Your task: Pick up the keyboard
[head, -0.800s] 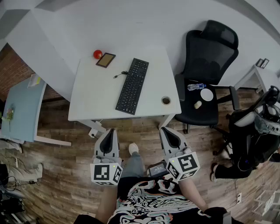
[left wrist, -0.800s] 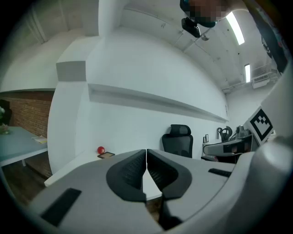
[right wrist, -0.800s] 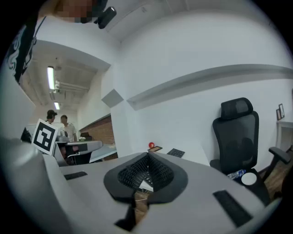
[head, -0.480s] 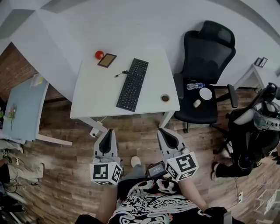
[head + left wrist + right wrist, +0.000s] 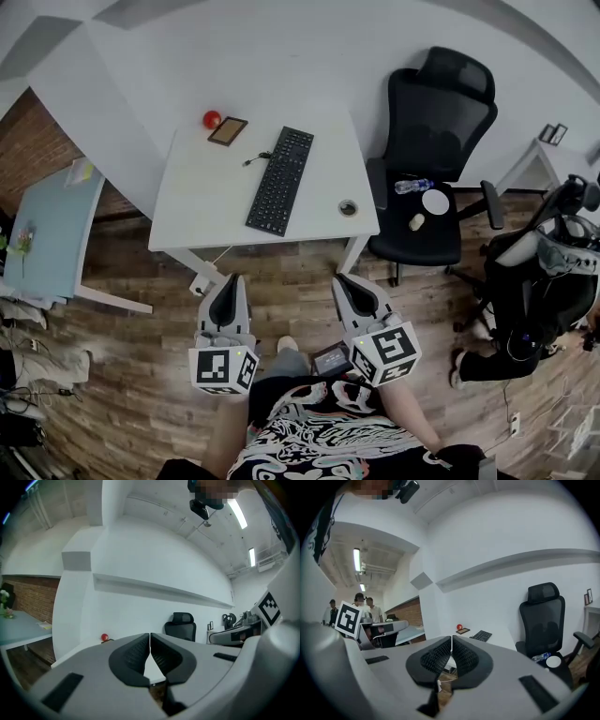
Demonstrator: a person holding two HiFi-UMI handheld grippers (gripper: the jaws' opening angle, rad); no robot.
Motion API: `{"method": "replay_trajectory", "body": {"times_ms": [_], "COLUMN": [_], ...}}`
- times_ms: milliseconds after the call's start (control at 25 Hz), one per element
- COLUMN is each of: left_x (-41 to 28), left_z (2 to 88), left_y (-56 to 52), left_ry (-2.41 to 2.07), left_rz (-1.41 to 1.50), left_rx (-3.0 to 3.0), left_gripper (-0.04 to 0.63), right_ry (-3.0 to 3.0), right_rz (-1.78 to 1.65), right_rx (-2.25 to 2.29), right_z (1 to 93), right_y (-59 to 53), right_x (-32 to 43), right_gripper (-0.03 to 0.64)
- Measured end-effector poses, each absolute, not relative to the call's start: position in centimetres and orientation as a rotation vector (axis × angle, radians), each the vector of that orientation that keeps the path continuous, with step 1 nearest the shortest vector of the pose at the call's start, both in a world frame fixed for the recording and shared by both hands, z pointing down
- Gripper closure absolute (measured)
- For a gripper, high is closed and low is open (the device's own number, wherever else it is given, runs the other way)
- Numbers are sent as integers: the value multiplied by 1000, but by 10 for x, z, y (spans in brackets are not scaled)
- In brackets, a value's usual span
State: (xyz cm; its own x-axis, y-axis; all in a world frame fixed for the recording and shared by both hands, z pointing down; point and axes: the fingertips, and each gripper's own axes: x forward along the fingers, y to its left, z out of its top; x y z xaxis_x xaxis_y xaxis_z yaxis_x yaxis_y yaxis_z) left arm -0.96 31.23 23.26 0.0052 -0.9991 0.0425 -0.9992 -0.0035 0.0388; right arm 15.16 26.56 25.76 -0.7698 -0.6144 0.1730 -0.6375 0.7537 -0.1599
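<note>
A black keyboard [image 5: 279, 180] lies slanted on the white table [image 5: 197, 202], its cable trailing off its far left end. In the right gripper view the keyboard [image 5: 482, 635] shows small, beyond the jaws. My left gripper [image 5: 227, 284] and right gripper [image 5: 346, 283] hang side by side over the wooden floor, well short of the table's near edge. Both are shut with nothing between their pads. In the left gripper view the left gripper [image 5: 150, 636] points level at the table's edge. The right gripper [image 5: 452, 639] tips slightly down.
On the table stand a red ball [image 5: 212, 119], a small framed tablet [image 5: 228, 130] and a tape roll [image 5: 348, 208]. A black office chair [image 5: 431, 150] at the table's right carries a bottle and small items. A light blue table [image 5: 47, 234] sits left. People stand far off.
The table and chair have shifted slightly in the head view as the person steps, with one shoe moving beneath. Both grippers keep their places and stay shut.
</note>
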Motion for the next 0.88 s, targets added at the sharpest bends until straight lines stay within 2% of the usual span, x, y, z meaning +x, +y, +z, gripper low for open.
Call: {"method": "replay_trajectory", "body": {"times_ms": [480, 880], "left_x": [-20, -51], "left_z": [246, 247], "left_y": [292, 195], "left_ry": [-2129, -2094], "left_rz": [-1, 6], "left_rx": [2145, 2201], "left_gripper": [575, 575], "right_ry": [-2781, -2758], "right_rz": [380, 354], "right_rx": [1029, 1126], "right_z": [275, 274], "right_y": [242, 154], "right_x": [148, 118], "right_gripper": [588, 588]}}
